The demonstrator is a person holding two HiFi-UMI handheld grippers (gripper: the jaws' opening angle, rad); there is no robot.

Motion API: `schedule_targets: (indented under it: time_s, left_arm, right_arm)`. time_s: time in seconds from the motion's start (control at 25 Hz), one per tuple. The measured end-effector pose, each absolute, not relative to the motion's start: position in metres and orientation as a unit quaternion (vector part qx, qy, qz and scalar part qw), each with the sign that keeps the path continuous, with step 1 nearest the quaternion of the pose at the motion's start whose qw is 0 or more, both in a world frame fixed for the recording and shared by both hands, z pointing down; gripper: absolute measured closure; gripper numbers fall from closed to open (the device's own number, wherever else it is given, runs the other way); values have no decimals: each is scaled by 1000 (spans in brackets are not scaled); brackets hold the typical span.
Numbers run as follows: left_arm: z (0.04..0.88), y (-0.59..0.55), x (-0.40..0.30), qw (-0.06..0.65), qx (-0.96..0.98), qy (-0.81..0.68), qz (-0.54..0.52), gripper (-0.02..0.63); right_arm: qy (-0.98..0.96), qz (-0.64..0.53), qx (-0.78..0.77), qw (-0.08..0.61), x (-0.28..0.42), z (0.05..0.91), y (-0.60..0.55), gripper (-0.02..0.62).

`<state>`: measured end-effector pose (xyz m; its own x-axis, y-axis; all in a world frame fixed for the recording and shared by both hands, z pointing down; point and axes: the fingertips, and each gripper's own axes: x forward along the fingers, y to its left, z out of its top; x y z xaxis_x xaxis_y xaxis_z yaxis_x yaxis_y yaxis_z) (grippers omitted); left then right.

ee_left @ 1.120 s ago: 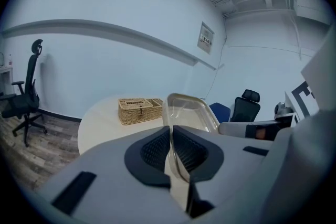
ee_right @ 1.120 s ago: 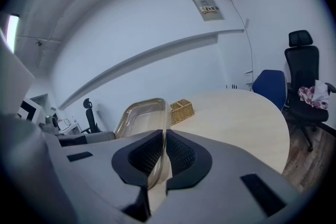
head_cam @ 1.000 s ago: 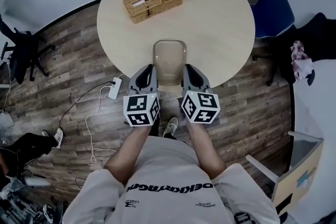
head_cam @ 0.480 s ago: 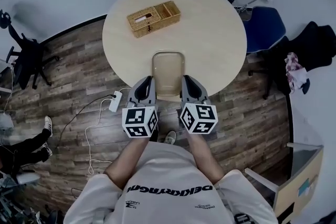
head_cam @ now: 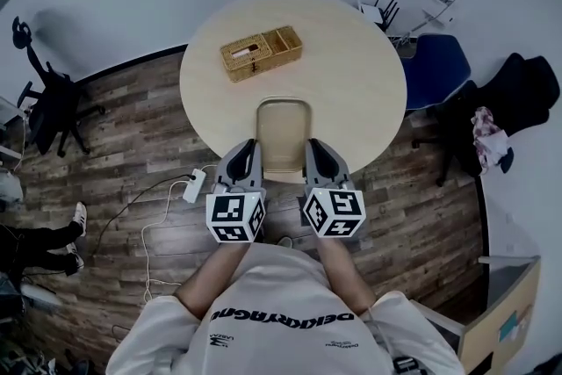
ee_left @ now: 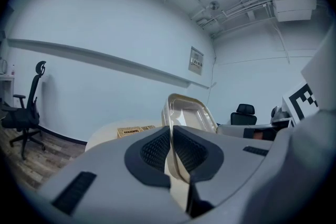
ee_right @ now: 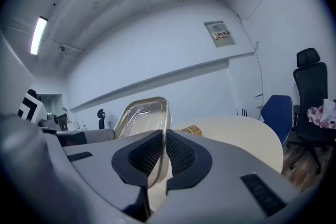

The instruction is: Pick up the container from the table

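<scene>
Everything here is placed against the round pale counter (head_cam: pixel 351 75). Well off the counter's left side, a black office chair (head_cam: pixel 48 97) stands on the wooden floor. Closer to the counter's near-left edge, a white power strip (head_cam: pixel 193 186) lies on the floor with its cable trailing away.

At the counter's near edge, the left claw (head_cam: pixel 249 150) is clenched on the left long rim of the container (head_cam: pixel 283 129). In the left gripper view, the ribbed dark pads (ee_left: pixel 156 149) press the thin rim from both sides, with no gap between them.

On the far-left part of the counter sits a woven wicker box (head_cam: pixel 261 54) with two compartments, well apart from the container.

The container is a clear, shallow, rectangular tray with rounded corners. It is carried between the two claws over the counter's near edge, its long axis pointing toward the counter's middle. Both gripper views show it tilted up against the wall, with the counter top lower behind it.

The right claw (head_cam: pixel 313 148) grasps the opposite long rim in the same way, pinched tight on the plastic.

Beyond the counter's right side stands a blue chair (head_cam: pixel 439 70).
</scene>
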<state>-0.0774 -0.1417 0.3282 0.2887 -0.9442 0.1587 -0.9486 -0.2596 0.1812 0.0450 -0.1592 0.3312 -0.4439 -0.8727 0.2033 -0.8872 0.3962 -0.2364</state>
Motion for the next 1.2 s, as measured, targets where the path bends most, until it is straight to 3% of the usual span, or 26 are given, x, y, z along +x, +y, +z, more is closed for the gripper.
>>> schedule_targets:
  time_s: [1.2]
  left_arm:
    - [293, -111, -63, 81, 791, -605, -25, 572]
  right_arm:
    - [-846, 109, 522, 0, 60, 295, -135, 541]
